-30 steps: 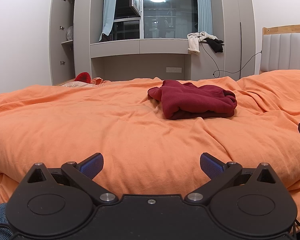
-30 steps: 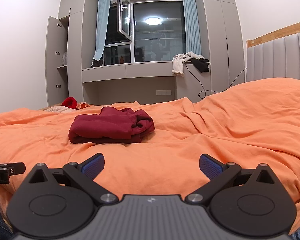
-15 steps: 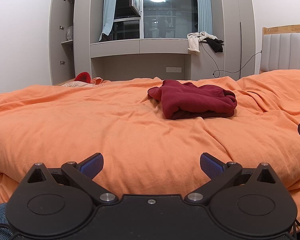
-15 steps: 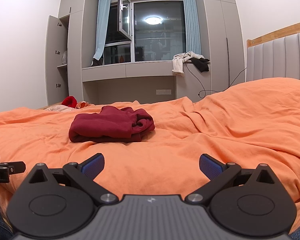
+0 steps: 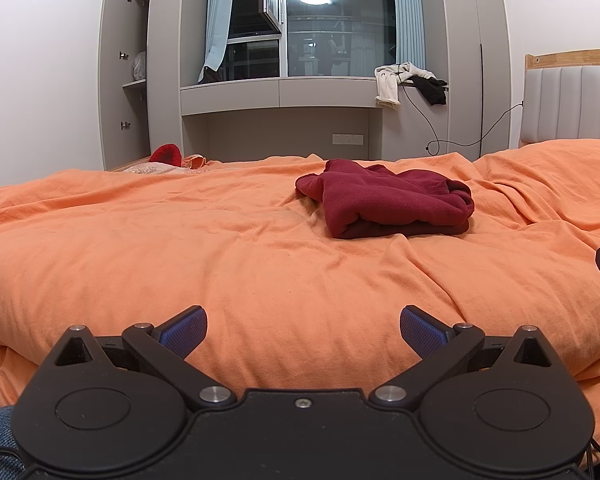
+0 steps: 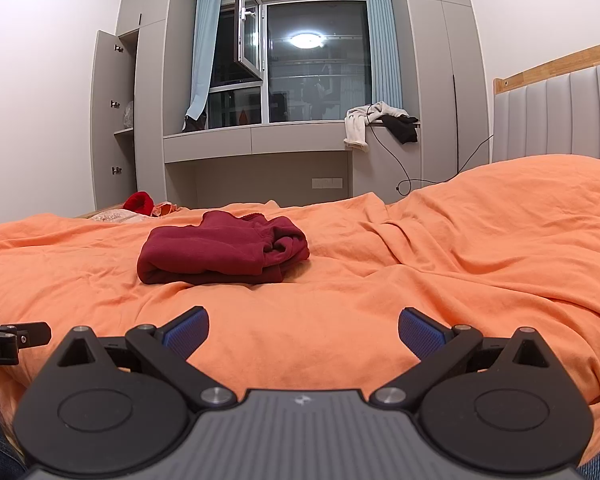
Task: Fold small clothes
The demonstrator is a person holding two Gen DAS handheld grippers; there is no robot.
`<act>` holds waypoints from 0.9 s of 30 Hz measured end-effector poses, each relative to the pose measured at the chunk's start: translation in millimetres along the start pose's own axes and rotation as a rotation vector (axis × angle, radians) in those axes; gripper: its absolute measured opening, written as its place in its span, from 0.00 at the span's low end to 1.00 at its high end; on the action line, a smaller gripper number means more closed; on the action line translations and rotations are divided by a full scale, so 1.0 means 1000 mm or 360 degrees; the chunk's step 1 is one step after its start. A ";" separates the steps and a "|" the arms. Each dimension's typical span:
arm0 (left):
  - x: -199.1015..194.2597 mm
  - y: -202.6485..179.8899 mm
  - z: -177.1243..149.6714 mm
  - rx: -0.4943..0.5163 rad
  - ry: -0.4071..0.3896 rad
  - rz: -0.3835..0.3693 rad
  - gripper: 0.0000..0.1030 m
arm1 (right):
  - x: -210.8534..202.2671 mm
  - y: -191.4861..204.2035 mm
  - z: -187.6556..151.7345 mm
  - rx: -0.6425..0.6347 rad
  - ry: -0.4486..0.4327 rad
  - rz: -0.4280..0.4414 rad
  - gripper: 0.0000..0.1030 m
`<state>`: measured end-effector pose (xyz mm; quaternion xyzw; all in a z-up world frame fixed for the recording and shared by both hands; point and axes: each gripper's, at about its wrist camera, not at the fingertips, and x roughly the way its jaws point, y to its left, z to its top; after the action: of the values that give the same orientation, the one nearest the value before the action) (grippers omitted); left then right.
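A dark red garment (image 5: 388,204) lies in a folded bundle on the orange duvet (image 5: 180,248), right of centre in the left wrist view. The right wrist view shows the same garment (image 6: 224,250) left of centre. My left gripper (image 5: 303,326) hangs open near the bed's front edge, well short of the garment, with nothing between its blue pads. My right gripper (image 6: 303,326) is open too and holds nothing. The left gripper's tip (image 6: 4,338) shows at the left edge of the right wrist view.
A red item (image 5: 166,155) and pale fabric (image 5: 156,168) lie at the far left end of the bed. A padded headboard (image 6: 556,116) stands on the right. White and black clothes (image 5: 408,84) and a cable hang from the window ledge. An open cupboard (image 5: 126,92) stands at the left.
Almost nothing differs; the right wrist view has shifted very slightly, and both grippers stay open over the front of the bed.
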<state>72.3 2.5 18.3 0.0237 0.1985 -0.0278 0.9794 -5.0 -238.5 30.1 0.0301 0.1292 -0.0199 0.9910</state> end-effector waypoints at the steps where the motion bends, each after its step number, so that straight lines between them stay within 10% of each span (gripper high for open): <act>1: 0.000 0.000 0.000 0.0001 0.0000 -0.0001 0.99 | 0.000 0.000 0.000 0.0000 0.0000 0.0000 1.00; 27: 0.000 -0.002 0.000 0.0017 -0.0010 0.0076 1.00 | -0.001 0.000 0.000 -0.0001 0.0002 -0.0001 1.00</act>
<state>71.7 0.8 18.0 0.0334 0.1947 -0.0056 0.9803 -5.5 -238.8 30.5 0.0296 0.1297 -0.0202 0.9909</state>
